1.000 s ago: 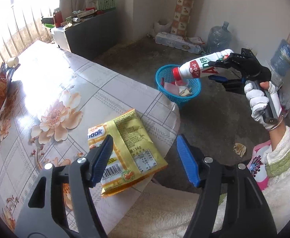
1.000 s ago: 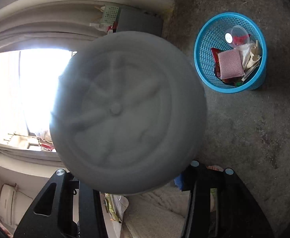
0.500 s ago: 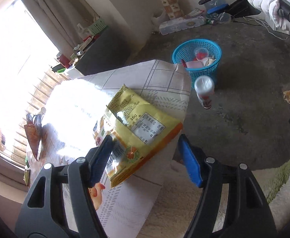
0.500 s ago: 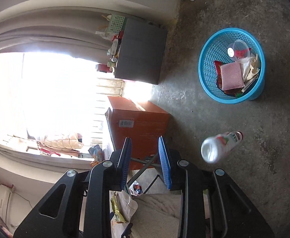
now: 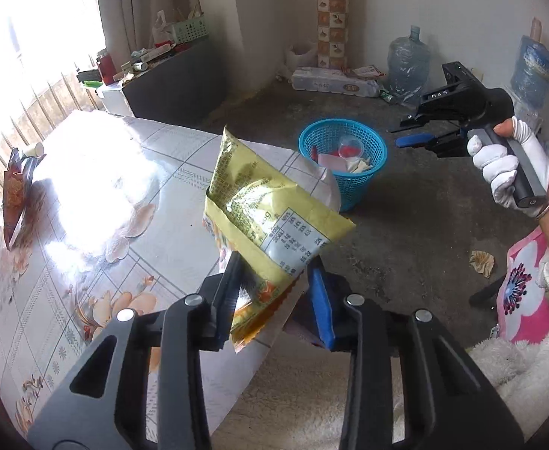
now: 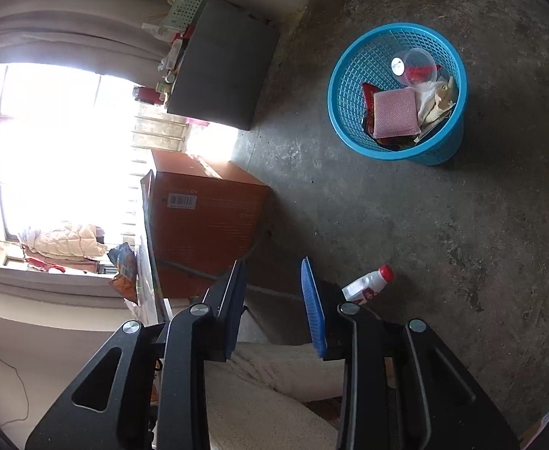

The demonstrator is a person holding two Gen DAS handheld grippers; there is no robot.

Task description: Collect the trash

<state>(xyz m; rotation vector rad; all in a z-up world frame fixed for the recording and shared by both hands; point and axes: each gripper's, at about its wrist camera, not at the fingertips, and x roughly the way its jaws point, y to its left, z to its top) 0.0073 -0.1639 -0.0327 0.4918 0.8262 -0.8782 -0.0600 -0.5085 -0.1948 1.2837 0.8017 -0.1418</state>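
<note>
While its jaws have just been closing, the left gripper [image 5: 274, 285] pinches the lower end of the yellow snack bag [image 5: 263, 210], lifted off the floral counter [image 5: 86, 225]. Beyond the bag stands the blue basket [image 5: 364, 183] on the floor. The right gripper [image 6: 274, 300], jaws narrow with nothing between them, hangs over the floor; the white bottle [image 6: 368, 285] lies just beside its right finger.

I see a bare grey concrete floor [image 6: 443, 225] and plain pale walls [image 5: 443, 7]. Strong daylight floods through the window [image 5: 23, 37] beside beige curtains [image 5: 124, 11]. A dark cabinet [image 5: 176, 82] stands against the wall near the window; below the window, an orange cardboard box [image 6: 206, 221] sits on the floor.
</note>
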